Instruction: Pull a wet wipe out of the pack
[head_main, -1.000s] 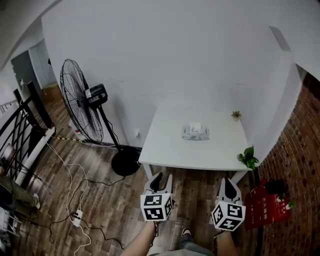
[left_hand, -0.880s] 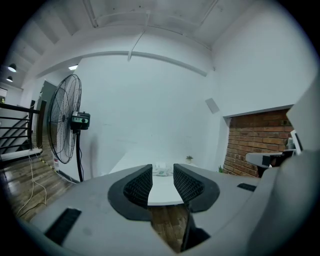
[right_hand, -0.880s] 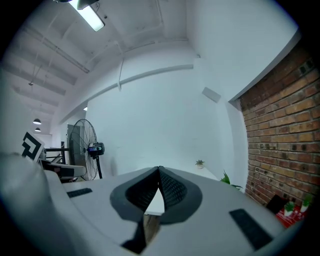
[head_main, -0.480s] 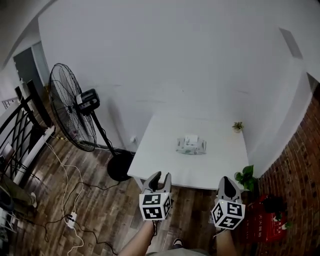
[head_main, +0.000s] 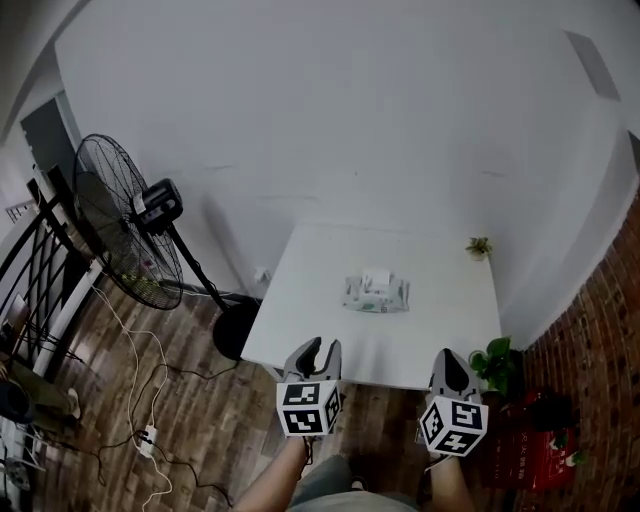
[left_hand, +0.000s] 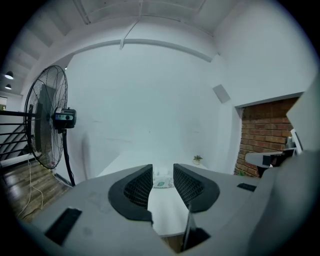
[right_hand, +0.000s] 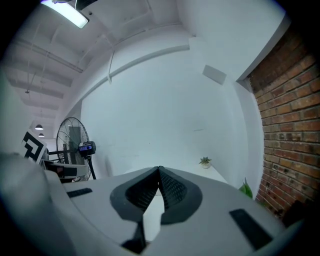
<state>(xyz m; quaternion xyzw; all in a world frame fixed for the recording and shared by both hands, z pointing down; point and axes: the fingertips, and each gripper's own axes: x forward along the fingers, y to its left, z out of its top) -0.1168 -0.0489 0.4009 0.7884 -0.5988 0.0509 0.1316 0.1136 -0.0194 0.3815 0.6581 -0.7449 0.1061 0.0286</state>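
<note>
1. While both grippers hang over the wooden floor just short of its near edge, a white table (head_main: 440, 320) stands against a white wall (head_main: 350, 120). The table's near-left corner covers part of the round base of a black pedestal fan (head_main: 105, 220).
2. The person's forearms (head_main: 280, 478) are cut off by the bottom edge of the head view.
3. Left gripper (head_main: 318, 350): jaws spread, nothing between them but open air.
4. Right gripper (head_main: 448, 358): jaws pressed together at the tips, pinching nothing. In the right gripper view its own closed jaws (right_hand: 159, 171) block the middle of the tabletop, and the pack cannot be made out there.
5. The wet wipe pack (head_main: 376, 293) lies flat near the middle of the tabletop, well apart from both grippers and ahead of the space between them. In the left gripper view it shows small and far off, framed in the gap between the spread jaws (left_hand: 161, 182) — touching neither. A white piece stands up from its top; whether this is a wipe or a flap cannot be told. The print on the pack is too small to read.
6. A small potted plant (head_main: 479, 246) sits at the table's far-right corner, well apart from the pack.
</note>
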